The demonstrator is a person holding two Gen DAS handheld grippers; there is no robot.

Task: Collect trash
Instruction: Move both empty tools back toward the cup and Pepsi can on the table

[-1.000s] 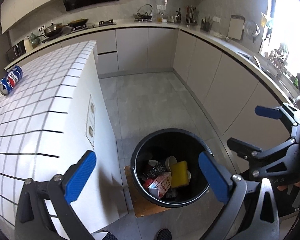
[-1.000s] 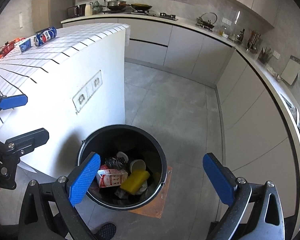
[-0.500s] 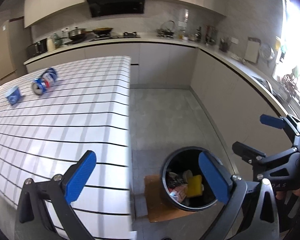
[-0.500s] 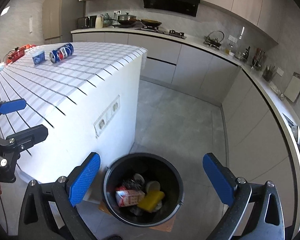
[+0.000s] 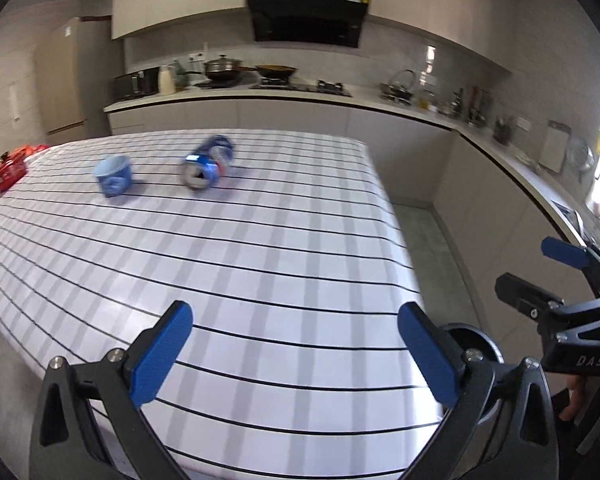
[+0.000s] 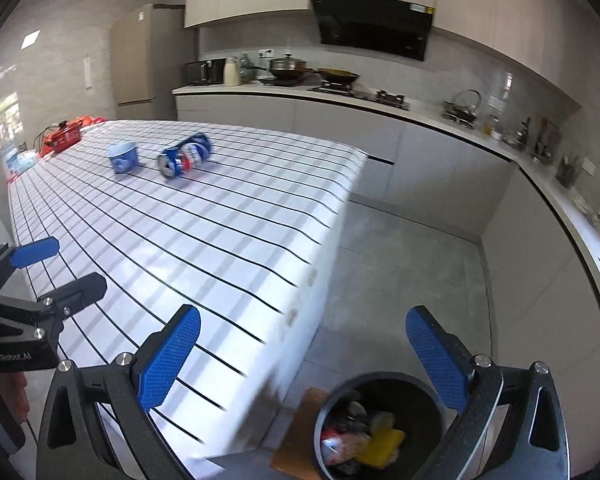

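Left tongs [image 5: 291,344]: jaws spread wide apart and empty, blue pads at 8 and 4 o'clock of the left wrist view, aimed across the tiled surface [image 5: 259,248].
Right tongs [image 6: 312,356]: also gaping and empty, held over the near corner of the surface, with the bin at 5 o'clock just beyond the right pad.
What changed: a second ago both cameras looked straight down into the bin; both have since swung up and now face the surface top.
Meaning for the task: judged from that swing, a drop into the bin is finished and the next pick-up is being lined up.
Pose: the two tongs are held side by side and level; the right tongs show at 3 o'clock in the left view, the left tongs at 9 o'clock in the right view, with a hand partly visible under each.
Crushed can [image 5: 207,162]: lying on its side at 11 o'clock, far across the surface, well apart from both tongs, motion-blurred.
Blue cup [image 5: 113,174]: just left of the can, apparently tilted.
Bin [image 6: 380,428]: on the floor beside the surface, already holding a carton, a yellow item and other scraps.
Red pot [image 6: 65,134]: at the far left end; likely not trash.
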